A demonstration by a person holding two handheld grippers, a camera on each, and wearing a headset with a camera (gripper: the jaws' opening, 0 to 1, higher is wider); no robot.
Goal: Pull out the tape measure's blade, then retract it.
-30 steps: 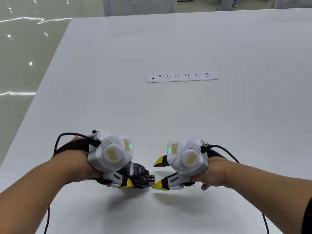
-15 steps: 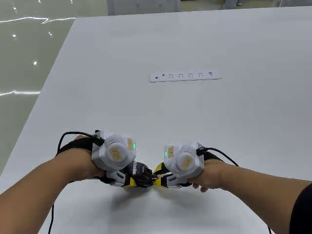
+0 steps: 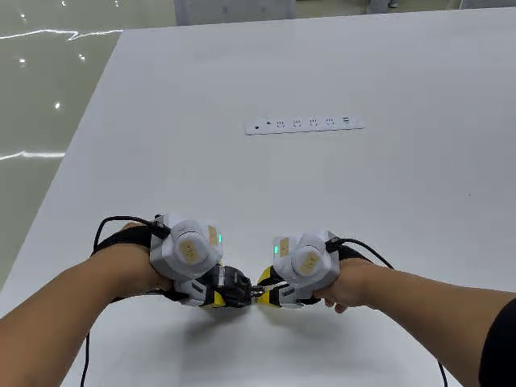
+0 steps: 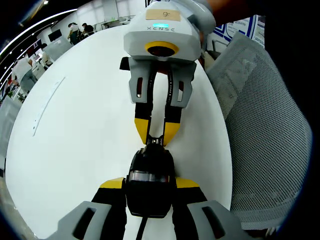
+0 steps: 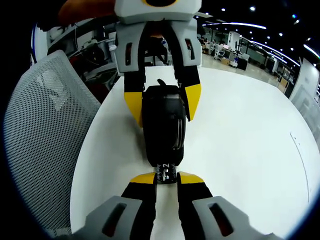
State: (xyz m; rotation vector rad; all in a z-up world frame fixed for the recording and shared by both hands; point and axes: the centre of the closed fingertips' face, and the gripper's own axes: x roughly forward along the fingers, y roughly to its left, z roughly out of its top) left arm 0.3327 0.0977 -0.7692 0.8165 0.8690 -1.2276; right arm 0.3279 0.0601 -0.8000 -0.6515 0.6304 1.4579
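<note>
The black tape measure point(image 3: 234, 289) sits clamped in the left claw point(image 3: 218, 298), whose yellow-tipped jaws press on the case's two flat sides point(image 4: 150, 182). From the case's mouth only a short stub of blade point(image 5: 165, 173) shows. It carries small printed figures, one of which looks like a 2, though they are too small to read with any certainty.

The right claw point(image 3: 264, 290) meets the case nose to nose and is pressed together on that blade end – in the right gripper view its two yellow tips point(image 5: 165, 179) nip the stub from either side, just short of the case point(image 5: 162, 130). In the left gripper view the right claw point(image 4: 156, 137) shows head-on, and the word XENSE point(image 4: 160, 28) can be read on its white housing above a lit green bar. A tan label above that bears a handwritten mark I cannot make out.

Both claws and the tape measure are low over the white counter point(image 3: 322, 201), well towards the person from the white power strip point(image 3: 304, 124) and slightly left of its middle. Whether the case touches the counter cannot be told. A grey mesh chair point(image 4: 265, 125) stands by the counter edge farthest from the power strip.
</note>
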